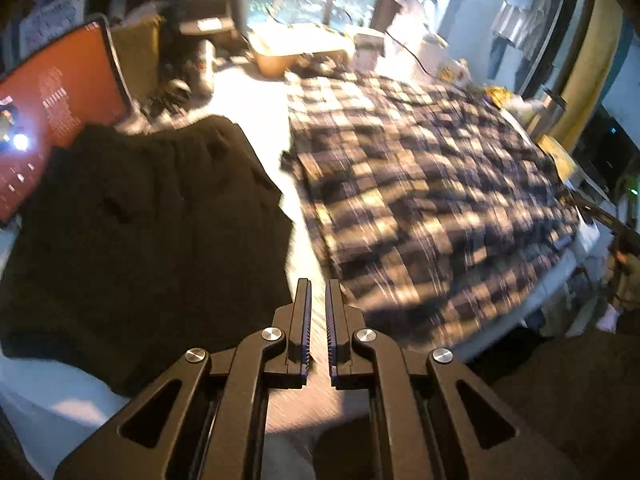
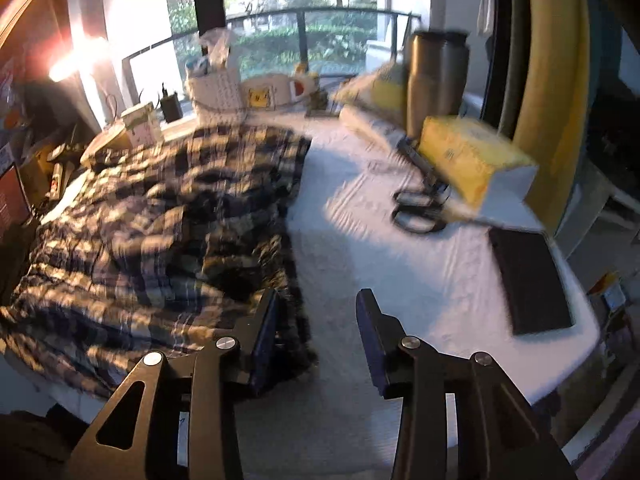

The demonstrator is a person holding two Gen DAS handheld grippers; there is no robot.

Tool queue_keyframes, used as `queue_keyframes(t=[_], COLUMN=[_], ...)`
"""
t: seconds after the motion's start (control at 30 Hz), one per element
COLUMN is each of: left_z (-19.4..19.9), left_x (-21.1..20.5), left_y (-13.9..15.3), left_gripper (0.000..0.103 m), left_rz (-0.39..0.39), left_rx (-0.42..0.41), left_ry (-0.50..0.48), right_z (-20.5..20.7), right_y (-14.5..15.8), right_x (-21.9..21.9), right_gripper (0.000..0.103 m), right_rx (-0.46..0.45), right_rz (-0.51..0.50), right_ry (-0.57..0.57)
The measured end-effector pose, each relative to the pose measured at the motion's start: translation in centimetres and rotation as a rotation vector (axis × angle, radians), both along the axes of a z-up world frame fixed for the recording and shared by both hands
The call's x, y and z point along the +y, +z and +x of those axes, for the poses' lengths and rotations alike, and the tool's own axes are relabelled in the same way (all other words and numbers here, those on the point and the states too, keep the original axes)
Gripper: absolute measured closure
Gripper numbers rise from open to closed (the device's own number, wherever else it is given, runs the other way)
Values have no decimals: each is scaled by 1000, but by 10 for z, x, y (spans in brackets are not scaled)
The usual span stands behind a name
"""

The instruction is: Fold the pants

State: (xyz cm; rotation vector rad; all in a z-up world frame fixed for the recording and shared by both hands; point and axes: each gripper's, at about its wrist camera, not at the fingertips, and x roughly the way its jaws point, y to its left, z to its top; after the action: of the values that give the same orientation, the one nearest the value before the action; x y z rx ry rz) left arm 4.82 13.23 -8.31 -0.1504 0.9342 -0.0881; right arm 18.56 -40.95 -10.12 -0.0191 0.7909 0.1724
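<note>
Plaid pants (image 1: pixel 420 184) lie folded in a thick pile on the white table (image 1: pixel 248 120), blurred in both views. My left gripper (image 1: pixel 318 282) hovers over the strip of table between the pants and a black garment (image 1: pixel 148 232). Its jaws are shut with nothing in them. In the right wrist view the plaid pants (image 2: pixel 160 216) fill the left half of the table (image 2: pixel 380 248). My right gripper (image 2: pixel 319 294) is open at the pile's near right edge. Its left finger (image 2: pixel 268 320) is in front of the cloth, and the pads grip nothing.
An orange-lit monitor (image 1: pixel 60 120) stands at the left beyond the black garment. A cardboard box (image 1: pixel 280 56) and clutter line the far edge. To the right of the pants lie black scissors (image 2: pixel 418 208), a yellow box (image 2: pixel 472 160), a steel tumbler (image 2: pixel 436 80) and a flat black slab (image 2: pixel 528 280).
</note>
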Motion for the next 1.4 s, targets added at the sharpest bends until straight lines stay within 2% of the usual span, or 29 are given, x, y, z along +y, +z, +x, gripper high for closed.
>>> queue_keyframes(t=[0.07, 0.1, 0.13, 0.2, 0.37, 0.57, 0.6, 0.67, 0.73, 0.83, 1.23, 1.4], left_z=[3, 7, 10, 21, 48, 65, 66, 66, 64, 61, 41, 41], left_x=[4, 7, 9, 8, -10, -18, -19, -22, -26, -25, -16, -14], left_y=[8, 12, 14, 14, -7, -34, -37, -42, -44, -46, -41, -26], left_gripper=[96, 90, 75, 54, 52, 52, 54, 68, 88, 99, 99, 98], left_rz=[-4, -16, -30, -71, -94, -63, -61, -66, -70, -73, -32, 10], left_rx=[-33, -57, -72, -87, -64, -40, -31, -26, -31, -38, 14, 17], left_ry=[16, 30, 38, 45, 9, 24, 17, 2, -4, 11, 75, 79], right_z=[-1, -2, -2, -1, 9, 22, 23, 24, 26, 31, 48, 52], right_y=[13, 19, 25, 33, 31, 16, 14, 12, 11, 9, 1, 0], right_x=[-3, -5, -5, -2, 31, 44, 46, 49, 52, 54, 57, 49], right_gripper=[61, 61, 61, 61, 61, 61, 61, 61, 61, 61, 61, 61], right_rx=[-37, -54, -66, -90, -84, -33, -29, -19, -13, -2, 35, 40], right_rz=[-9, -6, 4, 35, 16, 38, 35, 26, 19, 16, -5, 2], right_ry=[-15, -22, -21, 0, 78, 68, 68, 71, 68, 61, 56, 42])
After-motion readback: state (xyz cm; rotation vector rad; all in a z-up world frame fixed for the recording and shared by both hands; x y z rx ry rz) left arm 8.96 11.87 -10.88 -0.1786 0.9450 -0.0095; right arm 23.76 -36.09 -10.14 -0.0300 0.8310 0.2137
